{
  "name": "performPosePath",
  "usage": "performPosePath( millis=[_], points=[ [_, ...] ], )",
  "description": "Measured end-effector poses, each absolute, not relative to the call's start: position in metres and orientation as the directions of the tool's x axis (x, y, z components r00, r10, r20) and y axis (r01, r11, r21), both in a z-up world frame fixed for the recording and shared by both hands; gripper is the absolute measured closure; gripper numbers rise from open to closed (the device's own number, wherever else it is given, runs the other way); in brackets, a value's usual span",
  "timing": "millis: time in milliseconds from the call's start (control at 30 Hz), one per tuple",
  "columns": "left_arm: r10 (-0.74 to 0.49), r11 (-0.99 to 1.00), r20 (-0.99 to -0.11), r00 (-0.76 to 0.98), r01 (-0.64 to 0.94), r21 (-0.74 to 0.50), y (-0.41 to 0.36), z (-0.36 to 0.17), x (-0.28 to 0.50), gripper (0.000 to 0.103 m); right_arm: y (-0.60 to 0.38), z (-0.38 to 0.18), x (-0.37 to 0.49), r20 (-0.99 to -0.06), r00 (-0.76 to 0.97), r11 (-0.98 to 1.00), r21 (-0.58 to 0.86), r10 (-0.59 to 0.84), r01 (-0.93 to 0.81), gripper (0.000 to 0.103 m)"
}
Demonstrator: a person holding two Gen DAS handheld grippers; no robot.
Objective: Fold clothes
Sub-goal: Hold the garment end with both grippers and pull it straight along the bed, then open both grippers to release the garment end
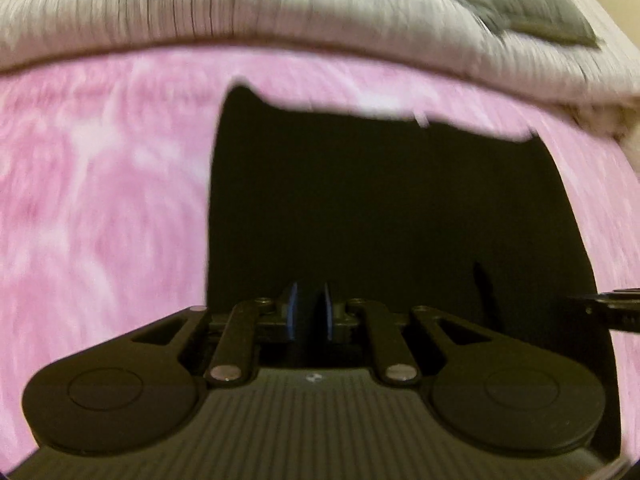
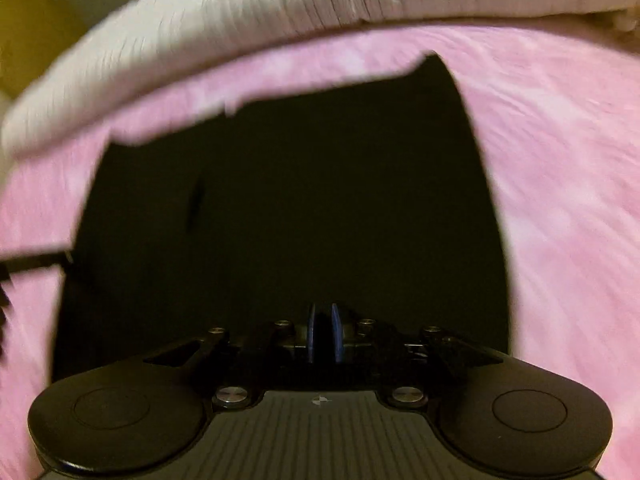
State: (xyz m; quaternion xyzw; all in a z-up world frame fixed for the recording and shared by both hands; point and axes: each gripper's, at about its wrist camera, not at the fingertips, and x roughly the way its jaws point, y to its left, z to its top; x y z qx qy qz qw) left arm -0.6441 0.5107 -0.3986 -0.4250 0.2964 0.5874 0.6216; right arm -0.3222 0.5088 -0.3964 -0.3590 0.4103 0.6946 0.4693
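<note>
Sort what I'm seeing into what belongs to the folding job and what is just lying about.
Part of the job:
- black garment
- left gripper, shut on it
- right gripper, shut on it

Lying about:
- pink blanket under the garment
- white ribbed bedding beyond it
- grey cloth on the bedding

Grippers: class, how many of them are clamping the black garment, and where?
2. The left gripper pinches the black garment at its near edge; the right gripper pinches the same near edge further along.
</note>
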Motion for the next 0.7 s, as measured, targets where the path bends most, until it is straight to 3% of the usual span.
performPosePath(
  millis=[200, 333, 500, 700],
  points=[
    [0.406, -0.094, -0.907, 0.112, -0.982, -0.163, 0.436, -0.393, -0.619, 0.094, 0.408, -0.401, -0.3, -0.933, -0.18, -0.22, 0.113, 0.313, -0.969, 0.091],
    [0.343, -0.165, -0.929, 0.137, -0.965, -0.203, 0.399, -0.378, -0.615, 0.091, 0.381, -0.377, -0.291, -0.93, -0.217, -0.156, 0.177, 0.297, -0.972, 0.091],
    [0.199, -0.118, -0.976, 0.091, -0.986, -0.116, 0.35, -0.348, -0.598, 0.089, 0.34, -0.343, -0.297, -0.959, -0.184, -0.168, 0.15, 0.216, -0.974, 0.091],
    [0.186, -0.031, -0.981, 0.057, -0.997, -0.064, 0.295, -0.289, -0.582, 0.082, 0.279, -0.296, -0.303, -0.975, -0.149, -0.166, 0.121, 0.167, -0.979, 0.09]
  ],
)
